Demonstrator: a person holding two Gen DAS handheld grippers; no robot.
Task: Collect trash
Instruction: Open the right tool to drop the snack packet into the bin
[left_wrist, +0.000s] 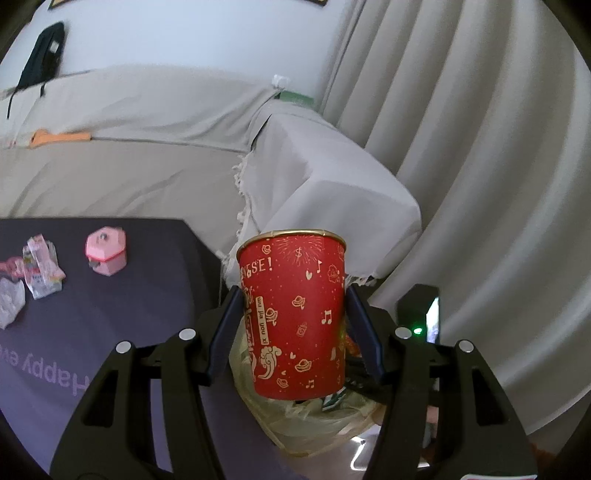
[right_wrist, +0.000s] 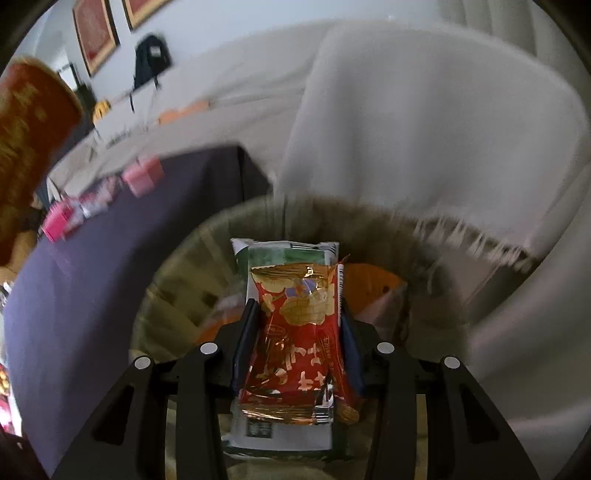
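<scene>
My left gripper (left_wrist: 293, 295) is shut on a red paper cup (left_wrist: 295, 314) with gold prints, held upright above a bin lined with a pale plastic bag (left_wrist: 314, 421). My right gripper (right_wrist: 297, 308) is shut on a red and gold snack packet (right_wrist: 299, 332), with a white and green packet (right_wrist: 284, 251) pressed behind it, held over the open bin (right_wrist: 177, 295). The red cup shows blurred at the far left of the right wrist view (right_wrist: 29, 147). More wrappers (left_wrist: 40, 273) lie on the dark table (left_wrist: 122, 314) at the left.
A pink box (left_wrist: 107, 251) stands on the table near the wrappers. A sofa under a beige cover (left_wrist: 332, 177) is behind the table and bin. Pale curtains (left_wrist: 480, 147) hang at the right. A black device with a green light (left_wrist: 417, 328) is beside the bin.
</scene>
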